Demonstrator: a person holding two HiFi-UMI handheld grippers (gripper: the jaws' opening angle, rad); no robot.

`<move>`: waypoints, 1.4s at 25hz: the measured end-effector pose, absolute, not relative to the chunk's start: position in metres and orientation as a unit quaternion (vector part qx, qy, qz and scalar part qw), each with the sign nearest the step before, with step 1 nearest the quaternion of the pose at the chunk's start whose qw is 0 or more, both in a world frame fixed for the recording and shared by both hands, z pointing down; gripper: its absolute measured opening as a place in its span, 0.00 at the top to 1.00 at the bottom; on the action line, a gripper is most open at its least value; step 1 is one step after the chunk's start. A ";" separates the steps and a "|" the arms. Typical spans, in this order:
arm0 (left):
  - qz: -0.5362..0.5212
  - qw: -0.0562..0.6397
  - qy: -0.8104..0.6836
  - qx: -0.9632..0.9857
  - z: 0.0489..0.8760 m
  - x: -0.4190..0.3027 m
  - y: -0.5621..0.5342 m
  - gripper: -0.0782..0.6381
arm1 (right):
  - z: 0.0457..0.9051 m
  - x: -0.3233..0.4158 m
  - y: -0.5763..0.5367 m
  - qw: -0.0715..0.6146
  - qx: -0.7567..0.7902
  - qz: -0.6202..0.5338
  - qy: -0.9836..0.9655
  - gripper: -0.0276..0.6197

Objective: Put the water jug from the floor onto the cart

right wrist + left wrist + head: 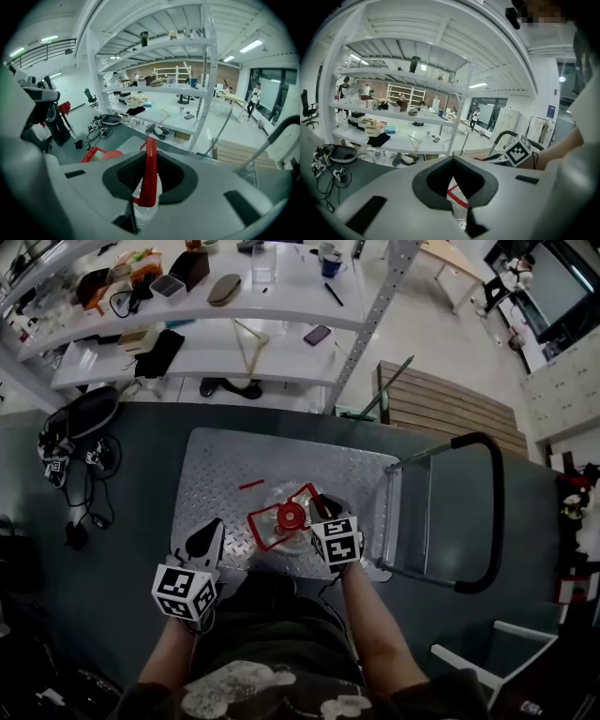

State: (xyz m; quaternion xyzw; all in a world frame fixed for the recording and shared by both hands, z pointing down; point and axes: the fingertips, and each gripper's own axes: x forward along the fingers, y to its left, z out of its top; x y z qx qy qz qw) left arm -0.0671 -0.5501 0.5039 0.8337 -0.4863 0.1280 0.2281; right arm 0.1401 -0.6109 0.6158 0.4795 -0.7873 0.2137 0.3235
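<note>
So the person is leaning over the cart (234, 474) with both forearms reaching up from the bottom of the head view, left arm (169, 657) lower left, right arm (375, 634) just right of centre. The right gripper (317, 509) is angling steeply down and toward the upper left, and its jaws are clamping on the red handle (307, 491) of the water jug (286, 521). In the right gripper view that red handle (150, 150) is standing upright, pinched between the pads, with the clear jug (147, 204) hanging just below. The jug is sitting over the near edge of the cart's metal deck, dead centre of the frame, though I can't tell if its bottom is actually resting on it. The left gripper (206, 532) is hovering beside the jug on its left, tilted only slightly downward, jaws closed together and gripping nothing (452, 161).
</note>
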 end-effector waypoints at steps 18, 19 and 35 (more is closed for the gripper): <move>0.137 0.218 -0.407 0.876 0.513 -0.052 -0.608 0.88 | 0.642 0.224 -0.627 0.337 0.585 0.268 -0.688 0.87; 0.135 0.216 -0.405 0.878 0.512 -0.051 -0.610 0.88 | 0.643 0.227 -0.626 0.330 0.591 0.272 -0.685 0.87; 0.130 0.208 -0.377 0.893 0.516 -0.048 -0.604 0.88 | 0.615 0.237 -0.604 0.240 0.642 0.280 -0.672 0.72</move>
